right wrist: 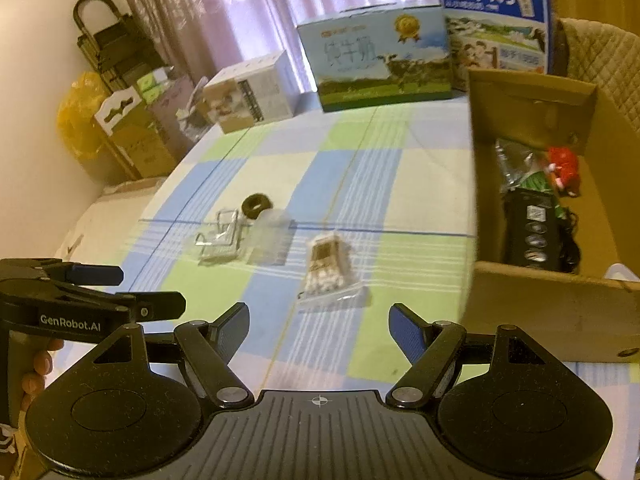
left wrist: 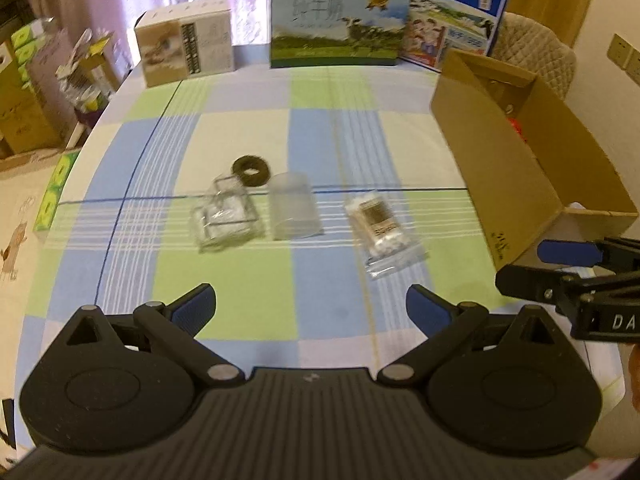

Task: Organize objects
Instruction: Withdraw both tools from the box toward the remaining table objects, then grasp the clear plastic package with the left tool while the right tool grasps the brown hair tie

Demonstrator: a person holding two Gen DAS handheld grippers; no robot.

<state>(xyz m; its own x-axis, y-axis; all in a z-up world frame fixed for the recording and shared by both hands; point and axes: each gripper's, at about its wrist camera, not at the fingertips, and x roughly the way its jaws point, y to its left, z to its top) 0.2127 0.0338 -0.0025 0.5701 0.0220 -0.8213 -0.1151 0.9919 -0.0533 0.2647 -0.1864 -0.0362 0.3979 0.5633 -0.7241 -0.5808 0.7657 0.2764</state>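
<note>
On the checked tablecloth lie a dark ring [left wrist: 251, 167] [right wrist: 256, 205], a clear plastic case [left wrist: 226, 213] [right wrist: 219, 238], a frosted clear cup on its side [left wrist: 293, 205] [right wrist: 273, 234], and a small clear bag of brown and white pieces [left wrist: 380, 227] [right wrist: 328, 267]. An open cardboard box [left wrist: 516, 152] [right wrist: 536, 304] stands at the right; inside are a black device [right wrist: 534, 228], a red toy [right wrist: 563, 163] and a foil packet [right wrist: 514, 160]. My left gripper [left wrist: 310, 300] [right wrist: 140, 292] is open, nothing in it, near the table's front edge. My right gripper [right wrist: 318, 320] [left wrist: 532, 268] is open too, just short of the bag.
Two milk cartons [left wrist: 336, 20] [left wrist: 456, 12] and a white box [left wrist: 186, 46] stand along the table's far edge. A quilted chair back [left wrist: 536, 48] rises behind the cardboard box. Boxes and a yellow bag [right wrist: 78, 116] crowd the floor on the left.
</note>
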